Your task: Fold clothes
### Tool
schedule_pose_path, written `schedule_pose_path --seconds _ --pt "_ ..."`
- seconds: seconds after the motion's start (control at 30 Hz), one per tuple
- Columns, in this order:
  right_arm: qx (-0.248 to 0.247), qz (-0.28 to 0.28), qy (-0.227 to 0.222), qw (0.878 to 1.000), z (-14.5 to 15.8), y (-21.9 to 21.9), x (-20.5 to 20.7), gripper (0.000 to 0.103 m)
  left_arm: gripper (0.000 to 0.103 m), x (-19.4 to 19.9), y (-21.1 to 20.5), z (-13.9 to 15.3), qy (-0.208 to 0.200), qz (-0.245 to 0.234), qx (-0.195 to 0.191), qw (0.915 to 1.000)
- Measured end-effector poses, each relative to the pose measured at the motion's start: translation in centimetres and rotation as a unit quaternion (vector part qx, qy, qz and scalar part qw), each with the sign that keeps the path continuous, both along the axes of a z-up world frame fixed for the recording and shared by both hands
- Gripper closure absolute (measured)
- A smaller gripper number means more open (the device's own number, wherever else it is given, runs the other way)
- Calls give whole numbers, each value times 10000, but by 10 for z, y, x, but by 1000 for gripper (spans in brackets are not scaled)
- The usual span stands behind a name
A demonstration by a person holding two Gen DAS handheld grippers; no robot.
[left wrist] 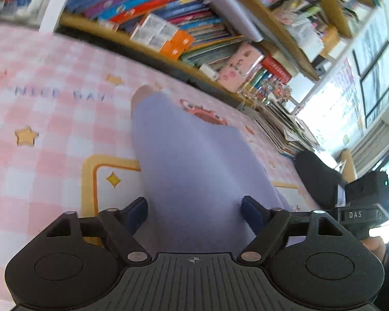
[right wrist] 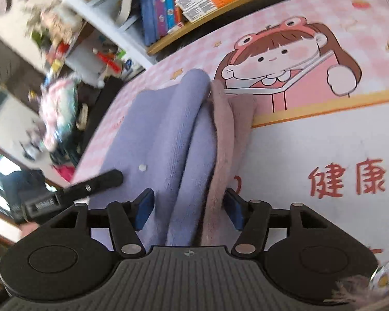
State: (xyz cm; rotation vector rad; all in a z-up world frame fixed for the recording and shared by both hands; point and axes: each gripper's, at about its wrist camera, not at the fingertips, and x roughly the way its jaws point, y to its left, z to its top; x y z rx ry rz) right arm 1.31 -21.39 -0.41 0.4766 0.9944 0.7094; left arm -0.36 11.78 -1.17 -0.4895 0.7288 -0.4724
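Observation:
A lavender garment [left wrist: 192,155] with a dusty-pink underside [right wrist: 223,129] lies on a pink checked play mat [left wrist: 51,119]. In the left wrist view my left gripper [left wrist: 194,204] hangs just over the near end of the cloth, its jaws wide apart and neither blue pad pressing on the fabric. In the right wrist view a raised fold of the garment [right wrist: 189,134] runs between the fingers of my right gripper [right wrist: 189,199]. Its pink edge brushes the right pad [right wrist: 233,208], while the left pad stands clear, so the jaws are open. A finger of the left gripper [right wrist: 101,181] rests over the cloth's left part.
Low wooden shelves crammed with books [left wrist: 168,26] border the mat's far edge. A stack of magazines [left wrist: 285,134] sits at the shelf's end. Toys and bags [right wrist: 62,108] crowd the floor off the mat's left side. The mat bears a cartoon girl print [right wrist: 285,59].

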Motion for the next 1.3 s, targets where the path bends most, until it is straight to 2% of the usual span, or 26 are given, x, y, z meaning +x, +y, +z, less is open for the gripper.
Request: schedule_pose_path --seconds 0.1,0.13,0.23,0.3,0.4,0.5,0.67,0.77,0.87,1.07,1.3 --pt "35 -20 60 10000 1 4 5 46 20 5 -4 -1 48 -22 -15 10000" --pt "-35 6 24 10000 2 6 5 50 20 6 -7 -1 40 -34 33 10000" --pt "-264 101 -165 9995 4 15 4 52 21 4 -22 3 -126 -147 481 9987" --pt "-407 148 -318 9986 5 19 0 52 20 3 -24 3 -188 -182 580 9980" --pt "-468 180 -452 9977 3 22 -2 53 20 3 -22 2 -198 -186 516 9983" --pt "-399 182 -559 9975 1 20 -4 60 21 1 -23 3 -243 -151 569 9980" --pt "-643 281 -1228 9899 9 26 -18 69 29 -7 -27 8 -551 -139 700 9959" --pt "-845 442 -1651 9817 15 33 -23 71 35 -6 -21 13 -635 -122 613 9960" --pt "-968 543 -1927 9750 22 39 -20 72 37 0 -17 20 -660 -140 586 9960" --pt "-900 409 -2288 9684 38 45 7 72 39 46 -10 43 -770 -325 658 9943" --pt "-953 163 -2405 9658 53 54 84 72 39 129 -8 56 -833 -301 773 9931"
